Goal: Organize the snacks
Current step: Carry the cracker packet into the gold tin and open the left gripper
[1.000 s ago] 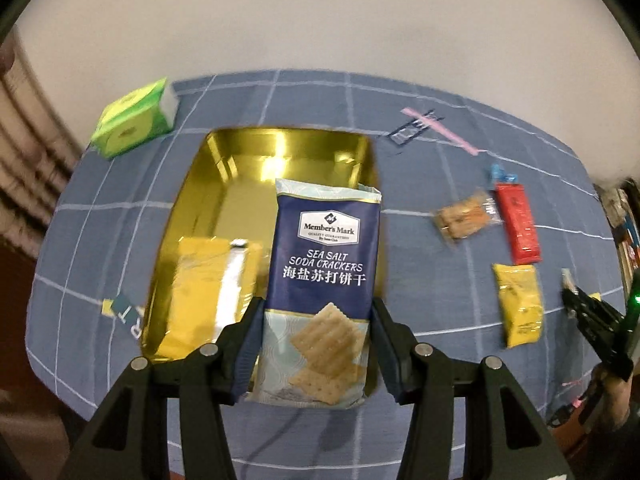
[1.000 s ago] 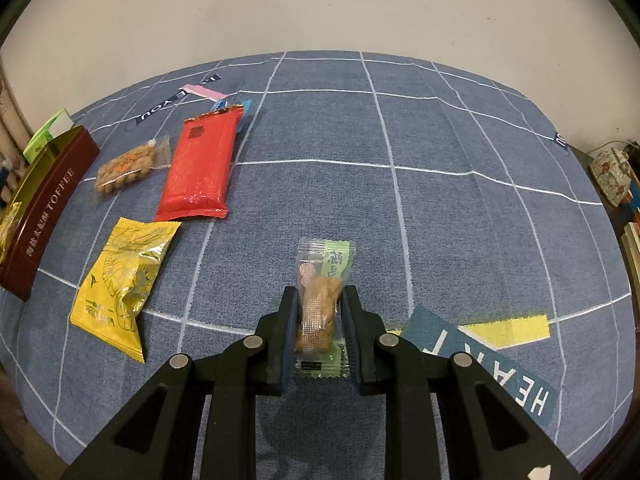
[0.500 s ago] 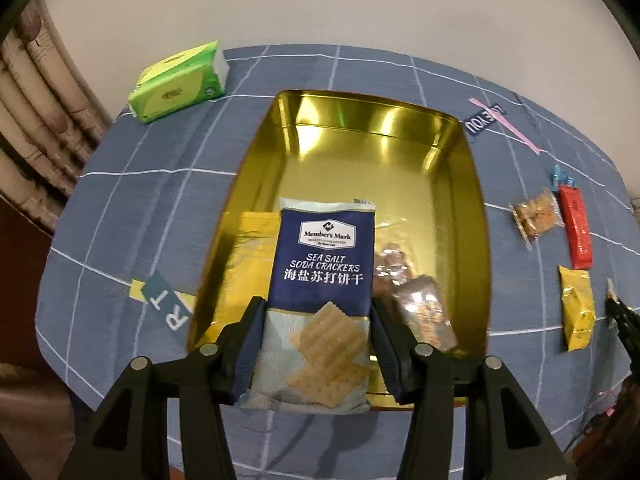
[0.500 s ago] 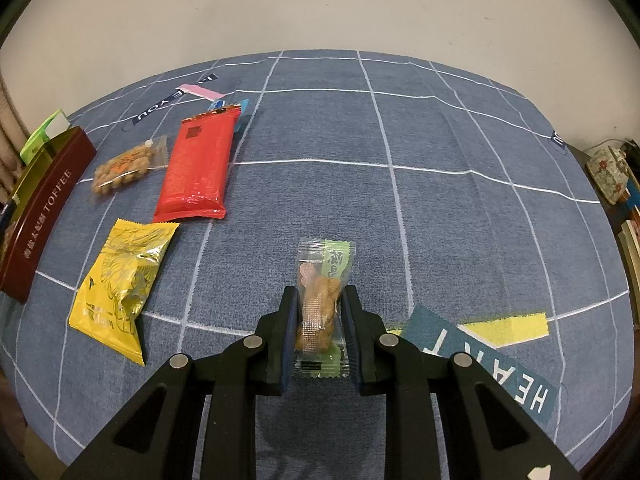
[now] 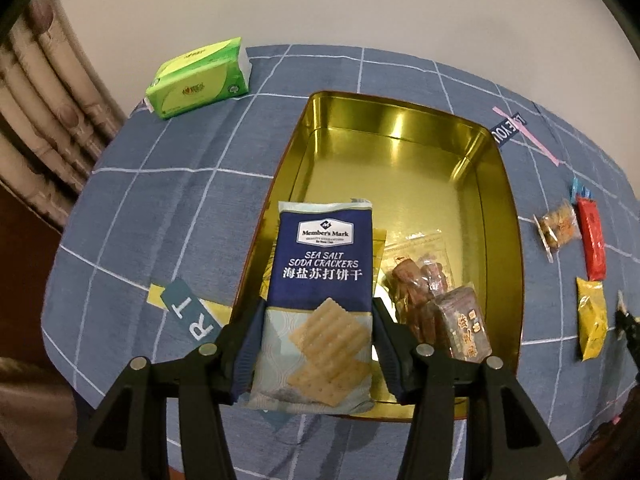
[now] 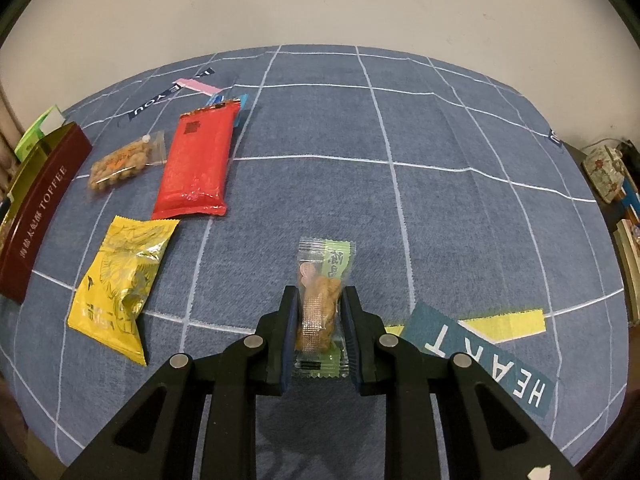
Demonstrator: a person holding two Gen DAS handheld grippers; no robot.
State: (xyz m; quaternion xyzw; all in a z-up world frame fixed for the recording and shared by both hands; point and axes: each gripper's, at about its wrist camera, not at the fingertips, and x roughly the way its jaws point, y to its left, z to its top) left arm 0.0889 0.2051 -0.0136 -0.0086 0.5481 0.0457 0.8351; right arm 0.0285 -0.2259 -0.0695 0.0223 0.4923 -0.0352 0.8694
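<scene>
The left claw (image 5: 318, 344) pinches the soda cracker pack (image 5: 320, 292) over the near left part of the gold tin (image 5: 502, 216). The right claw (image 6: 319, 330) pinches a small green-edged snack packet (image 6: 322, 300) above the counter (image 6: 460, 220).

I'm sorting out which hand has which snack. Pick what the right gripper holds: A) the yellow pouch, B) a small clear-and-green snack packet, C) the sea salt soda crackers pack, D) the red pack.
B: the right gripper is shut on the small clear-and-green snack packet, while the red pack and yellow pouch lie on the tablecloth.
</scene>
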